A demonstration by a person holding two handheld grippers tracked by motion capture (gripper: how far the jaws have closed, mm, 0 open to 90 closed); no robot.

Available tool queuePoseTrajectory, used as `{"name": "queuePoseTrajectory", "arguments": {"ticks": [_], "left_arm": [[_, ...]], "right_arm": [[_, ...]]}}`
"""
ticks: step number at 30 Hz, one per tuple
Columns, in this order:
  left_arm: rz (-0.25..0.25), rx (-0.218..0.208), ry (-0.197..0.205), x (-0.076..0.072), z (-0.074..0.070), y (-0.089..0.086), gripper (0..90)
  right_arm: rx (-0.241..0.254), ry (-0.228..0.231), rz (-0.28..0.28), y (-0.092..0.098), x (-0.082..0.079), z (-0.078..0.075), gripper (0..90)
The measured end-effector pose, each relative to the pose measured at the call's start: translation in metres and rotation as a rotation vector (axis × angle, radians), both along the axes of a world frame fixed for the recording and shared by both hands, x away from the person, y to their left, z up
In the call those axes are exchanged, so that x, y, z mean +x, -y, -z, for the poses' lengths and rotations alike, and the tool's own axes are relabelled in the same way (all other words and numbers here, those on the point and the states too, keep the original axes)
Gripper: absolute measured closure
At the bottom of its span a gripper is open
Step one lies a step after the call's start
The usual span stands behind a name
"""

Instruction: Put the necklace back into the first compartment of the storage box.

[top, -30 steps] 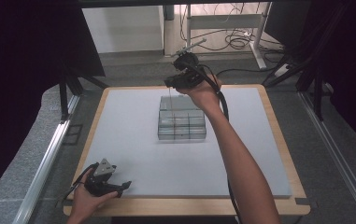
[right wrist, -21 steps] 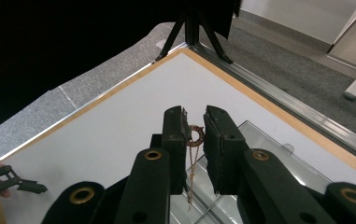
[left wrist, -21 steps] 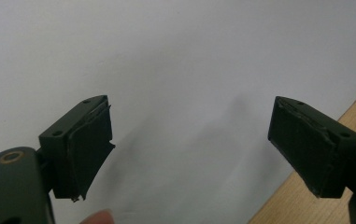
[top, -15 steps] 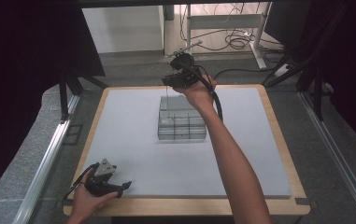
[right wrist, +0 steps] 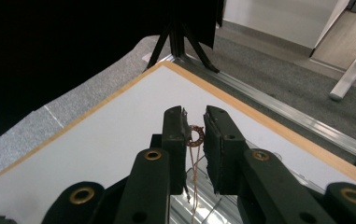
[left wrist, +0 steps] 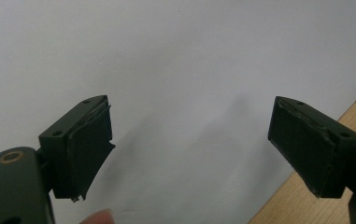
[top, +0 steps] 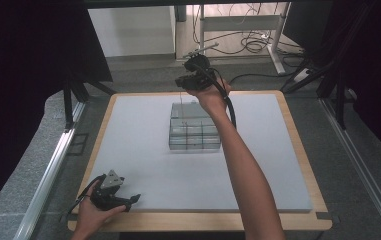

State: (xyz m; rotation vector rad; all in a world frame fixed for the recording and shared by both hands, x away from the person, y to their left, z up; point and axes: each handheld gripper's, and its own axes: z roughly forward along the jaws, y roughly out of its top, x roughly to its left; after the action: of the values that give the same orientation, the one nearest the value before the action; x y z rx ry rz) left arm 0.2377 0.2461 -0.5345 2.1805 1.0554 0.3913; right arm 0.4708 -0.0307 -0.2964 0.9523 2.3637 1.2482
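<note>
The right gripper (top: pixel 188 80) is held above the table's far edge, jaws clamped on a small ring (right wrist: pixel 196 135) with thin chain (right wrist: pixel 193 163) hanging toward the clear compartment box (top: pixel 194 129) at the white mat's (top: pixel 143 130) centre. The left gripper (top: pixel 112 192) rests at the near left corner, jaws apart over bare mat beside the wooden table edge (left wrist: pixel 306 196).

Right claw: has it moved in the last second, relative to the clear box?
Yes, slightly. The right claw now sits a bit farther back, over the table's far edge beyond the clear box, pinching a small ring with thin strands.
</note>
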Motion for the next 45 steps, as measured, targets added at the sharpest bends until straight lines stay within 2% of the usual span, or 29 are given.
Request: {"name": "queuePoseTrajectory", "arguments": {"ticks": [6, 10, 13, 17, 24, 29, 31, 37, 40, 45], "left_arm": [[0.002, 0.001, 0.000, 0.000, 0.000, 0.000, 14.2], [0.002, 0.001, -0.001, 0.000, 0.000, 0.000, 14.3], [0.002, 0.001, -0.001, 0.000, 0.000, -0.001, 14.2], [0.000, 0.001, 0.001, 0.000, 0.000, -0.001, 14.3], [0.000, 0.003, -0.001, 0.001, 0.001, -0.002, 14.3], [0.001, 0.002, 0.001, 0.000, 0.001, -0.002, 14.2], [-0.001, 0.005, 0.002, 0.000, 0.000, -0.003, 14.2], [0.001, 0.003, -0.001, 0.000, 0.000, -0.002, 14.1], [0.001, 0.004, -0.001, 0.000, 0.001, -0.002, 14.1], [0.001, 0.007, -0.003, 0.000, 0.000, -0.003, 14.1]], "right_arm": [[0.019, 0.019, 0.007, 0.001, 0.002, -0.004, 77.2], [0.005, 0.009, 0.004, -0.001, 0.006, 0.001, 77.2], [-0.012, -0.001, 0.003, -0.004, 0.009, 0.008, 77.2], [0.007, -0.017, 0.007, -0.006, 0.014, 0.019, 77.1], [-0.010, -0.046, 0.007, -0.010, 0.022, 0.042, 77.1], [-0.010, -0.051, 0.007, -0.016, 0.023, 0.050, 77.1], [0.009, -0.057, 0.011, -0.018, 0.022, 0.052, 77.1], [-0.031, -0.090, 0.000, -0.024, 0.024, 0.070, 77.1], [-0.059, -0.119, 0.008, -0.023, 0.027, 0.085, 77.1], [-0.073, -0.170, 0.014, -0.019, 0.032, 0.107, 77.1]]}}
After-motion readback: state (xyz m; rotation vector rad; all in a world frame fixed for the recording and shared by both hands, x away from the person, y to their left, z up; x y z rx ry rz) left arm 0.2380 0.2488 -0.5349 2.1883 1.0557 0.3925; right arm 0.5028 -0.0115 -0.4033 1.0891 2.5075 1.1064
